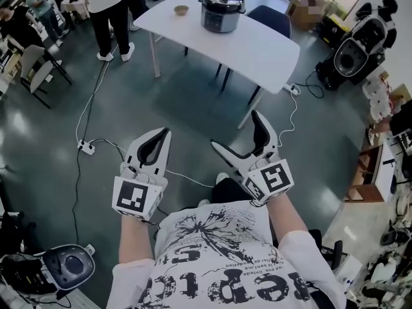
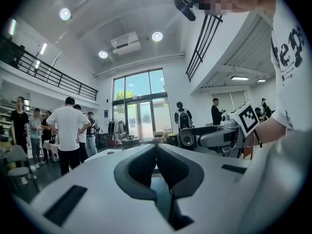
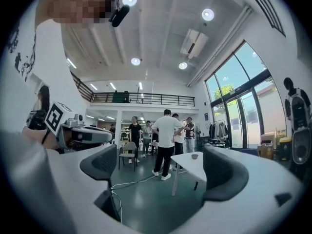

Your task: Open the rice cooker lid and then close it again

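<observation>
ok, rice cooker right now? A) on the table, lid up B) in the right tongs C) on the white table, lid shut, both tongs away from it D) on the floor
C: the rice cooker sits lid shut on the white table; the left tongs and right tongs are over the floor, short of it.
</observation>
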`<act>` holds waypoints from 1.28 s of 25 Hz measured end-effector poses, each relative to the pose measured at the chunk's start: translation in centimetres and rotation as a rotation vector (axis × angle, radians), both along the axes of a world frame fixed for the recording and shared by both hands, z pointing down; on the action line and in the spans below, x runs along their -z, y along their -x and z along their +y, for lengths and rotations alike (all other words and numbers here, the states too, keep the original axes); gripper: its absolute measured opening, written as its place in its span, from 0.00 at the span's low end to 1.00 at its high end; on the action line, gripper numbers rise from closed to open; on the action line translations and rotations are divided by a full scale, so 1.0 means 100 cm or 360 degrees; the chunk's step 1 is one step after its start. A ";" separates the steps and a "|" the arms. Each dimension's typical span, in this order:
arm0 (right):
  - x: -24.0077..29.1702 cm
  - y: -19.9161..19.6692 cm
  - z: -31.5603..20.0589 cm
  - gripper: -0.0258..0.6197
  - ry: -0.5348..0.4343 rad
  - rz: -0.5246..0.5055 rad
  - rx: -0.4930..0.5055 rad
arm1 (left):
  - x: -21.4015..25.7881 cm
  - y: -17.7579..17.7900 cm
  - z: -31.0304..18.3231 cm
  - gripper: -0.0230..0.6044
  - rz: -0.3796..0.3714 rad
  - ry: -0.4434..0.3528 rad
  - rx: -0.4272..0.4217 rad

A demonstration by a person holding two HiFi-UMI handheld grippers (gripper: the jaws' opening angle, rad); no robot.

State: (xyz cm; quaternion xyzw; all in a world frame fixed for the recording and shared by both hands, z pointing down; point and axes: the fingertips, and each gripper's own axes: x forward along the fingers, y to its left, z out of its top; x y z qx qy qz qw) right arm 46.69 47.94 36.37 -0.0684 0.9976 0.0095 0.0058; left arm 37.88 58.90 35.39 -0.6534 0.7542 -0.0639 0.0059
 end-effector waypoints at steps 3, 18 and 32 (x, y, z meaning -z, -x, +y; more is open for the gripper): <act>-0.007 0.011 -0.015 0.95 -0.0011 -0.0004 0.0001 | -0.005 0.011 -0.008 0.06 -0.0025 -0.0002 0.0029; -0.018 0.170 -0.238 0.91 0.0152 0.0035 0.0094 | -0.014 0.156 -0.221 0.06 0.0028 0.0024 0.0125; -0.010 0.293 -0.424 0.87 0.0119 0.0178 0.0027 | 0.011 0.284 -0.411 0.06 -0.0013 0.0006 0.0066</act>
